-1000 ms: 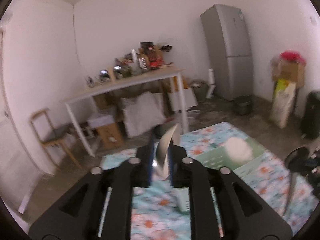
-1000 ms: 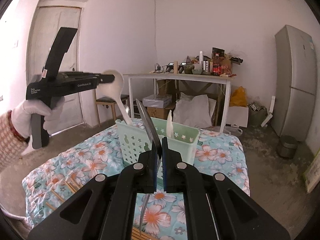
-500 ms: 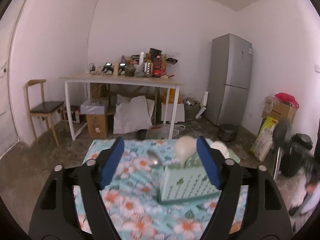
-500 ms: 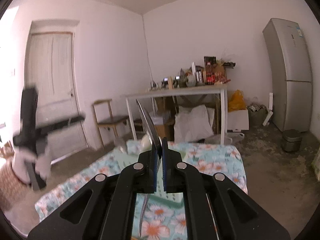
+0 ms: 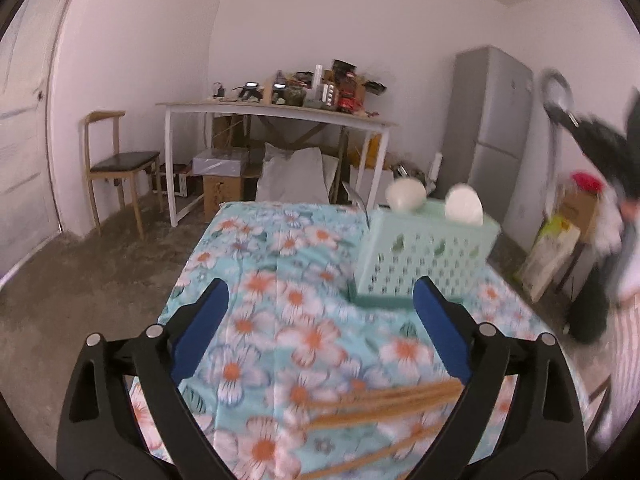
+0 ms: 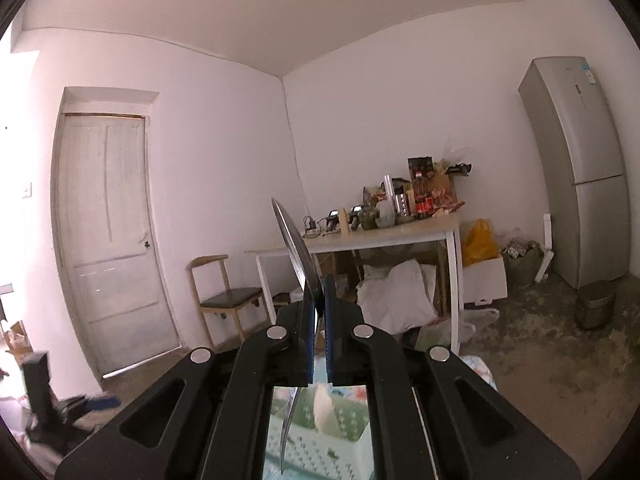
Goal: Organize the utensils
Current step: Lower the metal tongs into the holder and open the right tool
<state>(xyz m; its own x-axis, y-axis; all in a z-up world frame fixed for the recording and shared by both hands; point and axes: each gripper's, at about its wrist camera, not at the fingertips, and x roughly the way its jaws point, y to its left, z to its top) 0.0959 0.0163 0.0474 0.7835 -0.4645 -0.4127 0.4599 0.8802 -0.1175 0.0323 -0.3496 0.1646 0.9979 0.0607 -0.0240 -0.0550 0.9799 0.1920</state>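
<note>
Utensils are lying in two places on the flowered tablecloth [image 5: 288, 320]: a loose bundle of wooden chopsticks [image 5: 384, 404] is spreading across the near part of the cloth, and two white spoons [image 5: 464, 209] are standing upright in the pale green perforated basket [image 5: 424, 256] toward the far right of the table. A thin metal handle is also poking up just beside the basket's left edge (too blurred to say what it belongs to).

The left gripper [image 5: 320, 320] is hovering over the cloth with its blue-padded jaws spread wide; they have just been opening, and nothing is sitting between them, only flowered fabric. The chopsticks are lying below the right finger, apart from the pads as far as the blur allows.

The right gripper [image 6: 319, 312] is pointing level toward the room, its jaws pinched tight on a metal spoon [image 6: 296, 252], gripping it partway along so that the bowl is rising edge-on above the pads and the handle is hanging down below them. Under this gripper the basket [image 6: 320, 444] is showing with a white spoon inside. In the left wrist view the same gripper is appearing blurred at the far right, raised high in a white-gloved hand [image 5: 612, 220], the metal spoon sticking up from it.
</note>
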